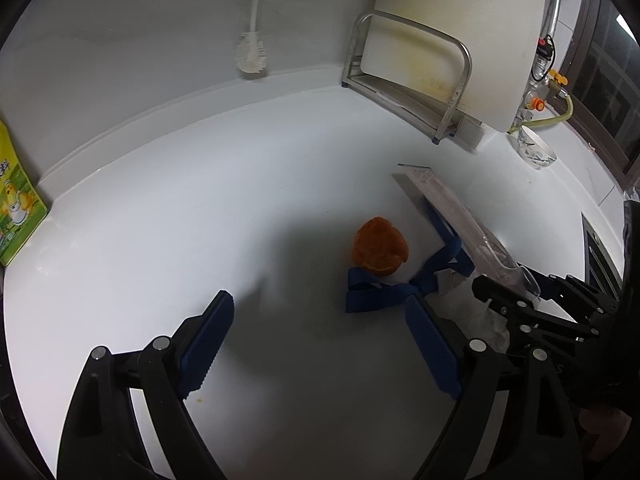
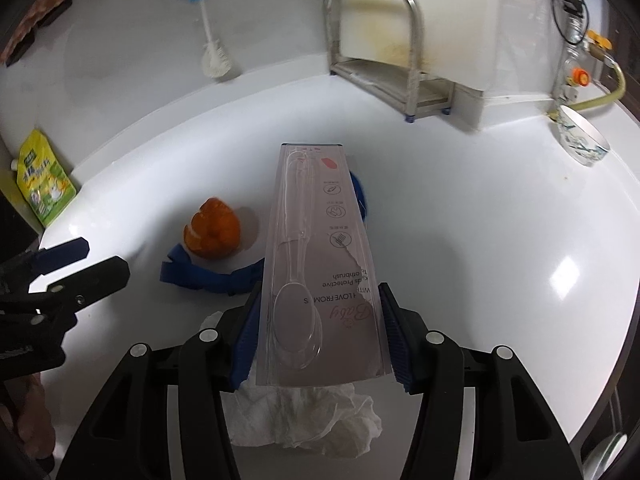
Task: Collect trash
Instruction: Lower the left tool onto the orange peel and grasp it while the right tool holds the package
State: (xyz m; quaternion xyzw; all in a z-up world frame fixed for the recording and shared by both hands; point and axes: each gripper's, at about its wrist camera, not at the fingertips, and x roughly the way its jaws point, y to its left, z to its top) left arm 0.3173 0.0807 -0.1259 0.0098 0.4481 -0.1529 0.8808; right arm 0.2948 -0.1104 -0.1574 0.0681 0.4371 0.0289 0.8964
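Right wrist view: the right gripper [image 2: 320, 340] clamps its blue pads on the clear plastic toothbrush package [image 2: 320, 264], held above a crumpled white tissue [image 2: 312, 420] on the white countertop [image 2: 500, 240]. The left gripper [image 1: 320, 344] gapes wide, empty, near the orange peel [image 1: 379, 246] and blue strap [image 1: 380, 294].

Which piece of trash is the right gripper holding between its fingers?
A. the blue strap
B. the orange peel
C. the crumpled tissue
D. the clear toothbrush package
D: the right gripper has both fingers pressed against the sides of the clear toothbrush package, while the orange peel lies apart on the counter.
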